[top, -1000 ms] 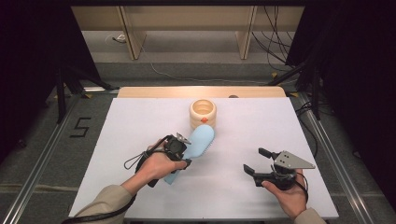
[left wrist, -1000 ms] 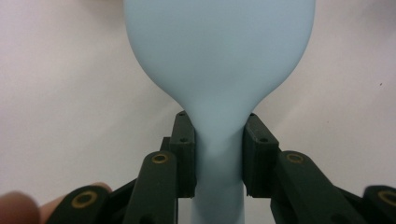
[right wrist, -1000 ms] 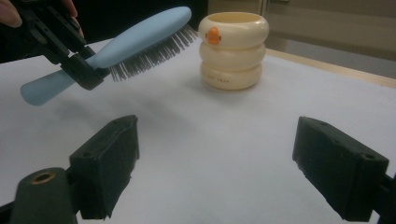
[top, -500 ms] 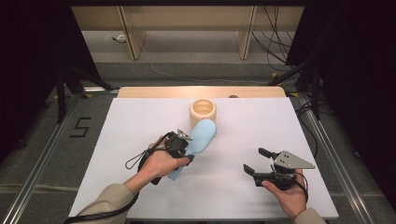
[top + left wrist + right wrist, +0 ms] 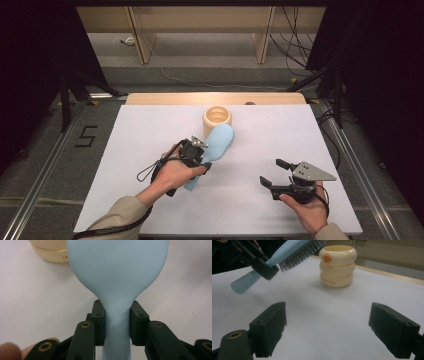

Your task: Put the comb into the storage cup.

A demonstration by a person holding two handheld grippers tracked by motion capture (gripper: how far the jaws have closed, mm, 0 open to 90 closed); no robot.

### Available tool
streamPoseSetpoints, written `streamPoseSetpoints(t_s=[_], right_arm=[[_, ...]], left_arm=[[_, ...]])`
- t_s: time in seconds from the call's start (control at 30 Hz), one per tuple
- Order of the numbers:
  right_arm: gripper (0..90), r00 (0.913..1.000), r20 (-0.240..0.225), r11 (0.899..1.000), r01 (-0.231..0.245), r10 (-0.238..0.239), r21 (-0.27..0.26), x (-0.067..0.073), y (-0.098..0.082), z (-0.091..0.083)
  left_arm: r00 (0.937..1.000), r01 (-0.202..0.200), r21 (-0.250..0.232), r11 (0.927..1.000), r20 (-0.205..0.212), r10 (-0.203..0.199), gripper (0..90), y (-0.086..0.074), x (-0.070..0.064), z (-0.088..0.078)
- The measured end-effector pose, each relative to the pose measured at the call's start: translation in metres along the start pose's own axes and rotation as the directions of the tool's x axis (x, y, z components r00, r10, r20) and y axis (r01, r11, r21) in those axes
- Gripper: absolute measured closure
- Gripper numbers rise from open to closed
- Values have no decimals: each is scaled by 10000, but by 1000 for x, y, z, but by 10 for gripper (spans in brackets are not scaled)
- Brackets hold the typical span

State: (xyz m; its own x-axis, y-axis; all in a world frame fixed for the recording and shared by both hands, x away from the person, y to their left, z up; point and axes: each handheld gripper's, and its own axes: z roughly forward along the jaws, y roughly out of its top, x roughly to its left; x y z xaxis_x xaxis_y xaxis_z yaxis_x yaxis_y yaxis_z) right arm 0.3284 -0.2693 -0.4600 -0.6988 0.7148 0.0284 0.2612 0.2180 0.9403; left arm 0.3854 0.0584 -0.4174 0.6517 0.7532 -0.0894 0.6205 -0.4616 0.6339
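A light blue hairbrush [image 5: 216, 144] with dark bristles is held above the white table, its head pointing toward a cream ringed cup [image 5: 217, 119]. My left gripper [image 5: 200, 159] is shut on the brush's handle; in the left gripper view both pads clamp the narrow neck of the brush [image 5: 117, 290], with the cup [image 5: 51, 251] beyond at upper left. The right gripper view shows the brush [image 5: 287, 252] lifted and tilted, bristles down, beside the cup [image 5: 337, 265]. My right gripper [image 5: 272, 172] rests near the table's front right, open and with nothing between its pads.
The white table top [image 5: 150, 130] has a wooden strip along its far edge. Beyond the table stand wooden shelf legs and cables on the floor. A floor mark "5" [image 5: 86, 136] lies to the left.
The left gripper has carried the brush a little forward and up toward the cup, with the brush head now overlapping the cup's near side. The right gripper has stayed put.
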Motion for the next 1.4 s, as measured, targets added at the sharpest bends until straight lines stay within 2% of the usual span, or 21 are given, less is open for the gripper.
streamPoseSetpoints(t_s=[0.43, 1.4], right_arm=[[157, 9999, -107, 10000, -26, 27, 91, 3, 0, 3], [157, 9990, -435, 9995, -60, 73, 305, 15, 2, 12]], left_arm=[[9999, 143, -424, 9990, -74, -146, 697, 4, -2, 3], [9991, 386, -883, 9953, -134, -400, 696, 8, -5, 7]])
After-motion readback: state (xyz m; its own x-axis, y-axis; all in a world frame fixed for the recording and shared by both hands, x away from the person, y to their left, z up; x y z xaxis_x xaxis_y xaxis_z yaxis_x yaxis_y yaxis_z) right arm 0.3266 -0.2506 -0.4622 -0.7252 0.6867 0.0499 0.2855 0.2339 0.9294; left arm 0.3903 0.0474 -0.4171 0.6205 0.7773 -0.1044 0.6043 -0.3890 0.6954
